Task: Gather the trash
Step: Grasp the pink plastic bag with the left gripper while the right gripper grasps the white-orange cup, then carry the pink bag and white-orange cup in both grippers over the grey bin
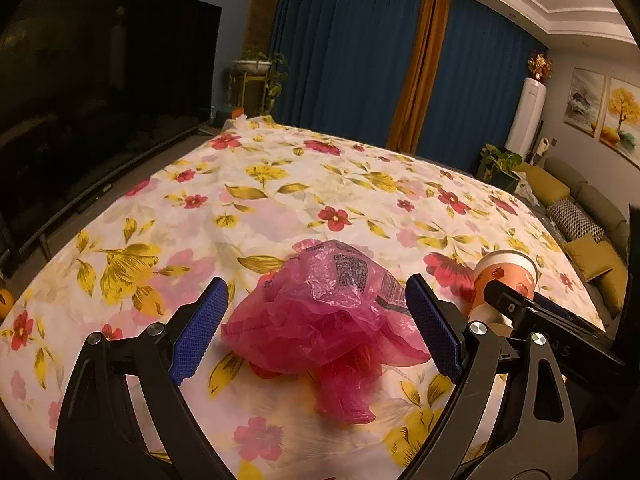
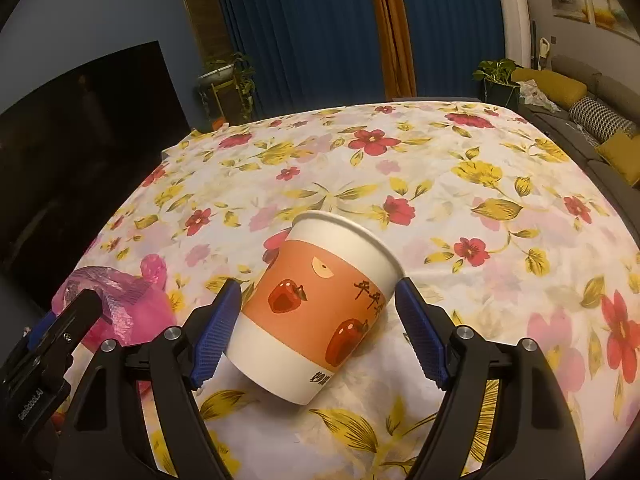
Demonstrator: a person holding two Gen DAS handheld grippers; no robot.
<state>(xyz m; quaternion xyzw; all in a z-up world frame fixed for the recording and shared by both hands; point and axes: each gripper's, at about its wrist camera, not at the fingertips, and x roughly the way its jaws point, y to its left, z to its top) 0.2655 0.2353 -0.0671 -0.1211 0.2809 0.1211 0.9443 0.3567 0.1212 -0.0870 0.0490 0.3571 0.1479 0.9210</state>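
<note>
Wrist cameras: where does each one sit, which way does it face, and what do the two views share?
Left wrist: on the left gripper, angled down over the floral tablecloth at the pink plastic bag between its open fingers; the right gripper's tip shows at right.
Right wrist: on the right gripper, angled down at the tilted paper cup between its fingers, right pad apart.
Shared: bag, cup, tablecloth, blue curtains.

left gripper (image 1: pixel 316 320): jaws wide, straddling pink plastic bag (image 1: pixel 320 328) | floral tablecloth (image 1: pixel 280 200) beneath | paper cup (image 1: pixel 505 276) just right
</note>
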